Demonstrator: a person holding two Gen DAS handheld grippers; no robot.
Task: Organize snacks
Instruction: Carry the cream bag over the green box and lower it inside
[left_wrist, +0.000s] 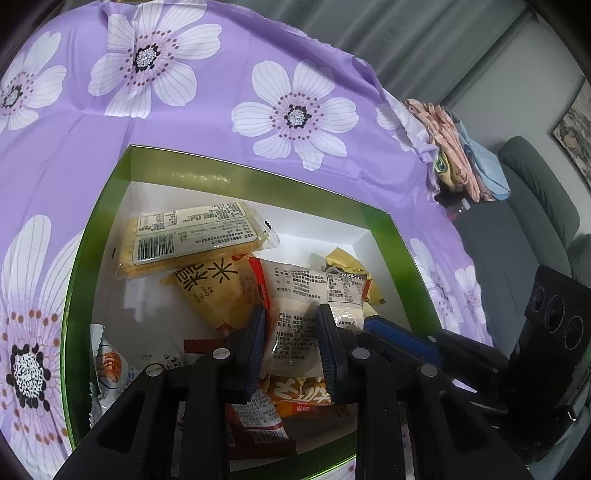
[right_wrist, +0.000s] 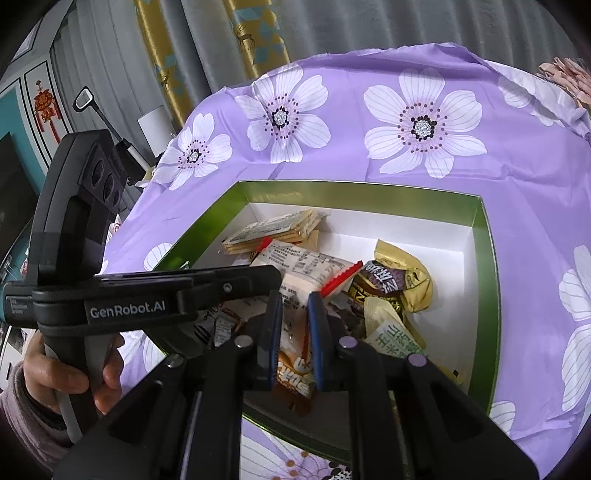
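A green box (left_wrist: 258, 177) with a white inside holds several snack packets; it also shows in the right wrist view (right_wrist: 491, 295). A cracker pack (left_wrist: 192, 236) lies at its far left. My left gripper (left_wrist: 293, 314) is open over the box, its fingers either side of a white packet with red edges (left_wrist: 295, 295). My right gripper (right_wrist: 294, 299) hangs over the same box; its fingers stand a narrow gap apart around the end of that white packet (right_wrist: 299, 273). An orange packet (right_wrist: 295, 376) lies beneath. The right gripper's blue pad (left_wrist: 399, 332) shows beside my left one.
The box sits on a purple cloth with white flowers (left_wrist: 221, 92). Folded clothes (left_wrist: 461, 155) lie at the cloth's far right edge. A grey sofa (left_wrist: 535, 192) stands beyond. Gold-wrapped snacks (right_wrist: 406, 273) lie at the box's right side.
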